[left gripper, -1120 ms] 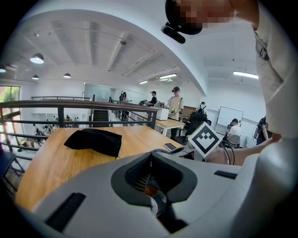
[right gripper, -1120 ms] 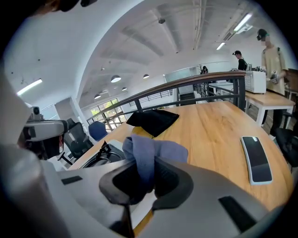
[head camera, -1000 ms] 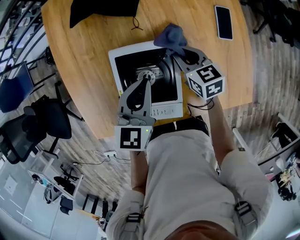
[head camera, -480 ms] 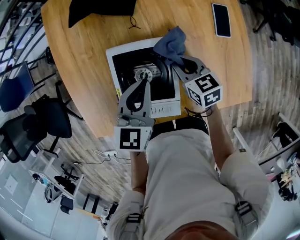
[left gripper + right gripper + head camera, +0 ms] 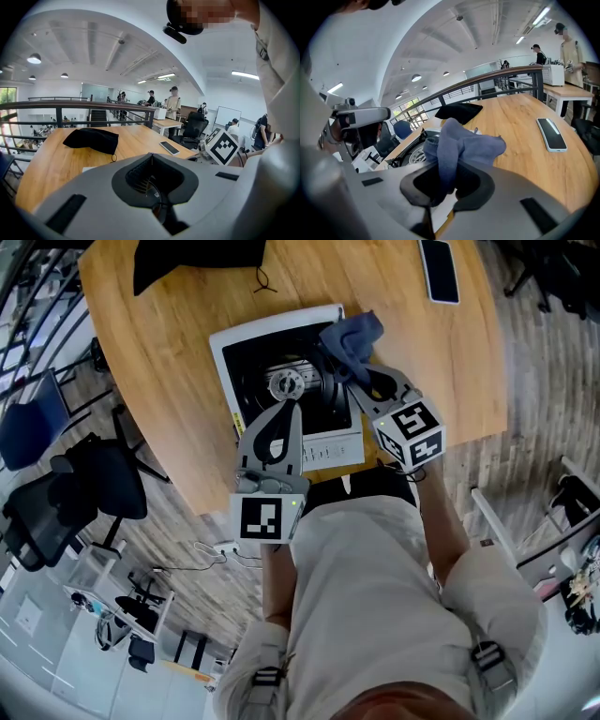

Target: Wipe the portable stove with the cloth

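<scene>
On the wooden table (image 5: 169,381) a white portable stove (image 5: 246,381) with a black top sits close to the near edge, its round burner (image 5: 286,383) at the middle. At its far right corner the right gripper (image 5: 349,360) has its fingers pinching a crumpled blue cloth (image 5: 352,334), which bunches up over that corner of the stove. The left gripper (image 5: 289,407) is over the near part of the black top, just beside the burner, fingers pressed together with nothing between them; whether they touch the stove cannot be told. Farther back on the table lie a phone (image 5: 439,273) and a black pouch (image 5: 197,259), well apart.
</scene>
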`<action>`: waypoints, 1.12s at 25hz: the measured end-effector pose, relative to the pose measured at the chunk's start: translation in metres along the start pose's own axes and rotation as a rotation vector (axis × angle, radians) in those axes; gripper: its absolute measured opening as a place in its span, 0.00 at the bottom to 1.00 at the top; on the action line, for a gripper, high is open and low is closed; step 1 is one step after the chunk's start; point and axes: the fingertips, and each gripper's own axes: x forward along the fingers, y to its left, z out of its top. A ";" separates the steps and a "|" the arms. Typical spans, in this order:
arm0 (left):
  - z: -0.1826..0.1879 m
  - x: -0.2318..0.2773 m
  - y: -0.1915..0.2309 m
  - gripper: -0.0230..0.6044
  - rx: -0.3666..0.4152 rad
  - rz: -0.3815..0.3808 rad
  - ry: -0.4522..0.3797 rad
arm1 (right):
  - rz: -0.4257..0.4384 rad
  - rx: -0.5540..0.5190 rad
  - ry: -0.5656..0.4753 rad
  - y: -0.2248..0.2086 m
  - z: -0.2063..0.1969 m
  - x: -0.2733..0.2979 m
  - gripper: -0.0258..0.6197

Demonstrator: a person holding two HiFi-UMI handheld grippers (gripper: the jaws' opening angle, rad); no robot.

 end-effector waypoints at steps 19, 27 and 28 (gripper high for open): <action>-0.017 -0.034 -0.016 0.07 0.088 -0.191 0.001 | -0.171 0.061 -0.014 0.041 -0.062 -0.038 0.15; -0.026 -0.050 -0.025 0.07 0.112 -0.237 0.003 | -0.230 0.082 -0.031 0.056 -0.080 -0.055 0.15; -0.027 -0.053 -0.026 0.07 0.112 -0.241 0.002 | -0.239 0.081 -0.033 0.057 -0.082 -0.056 0.15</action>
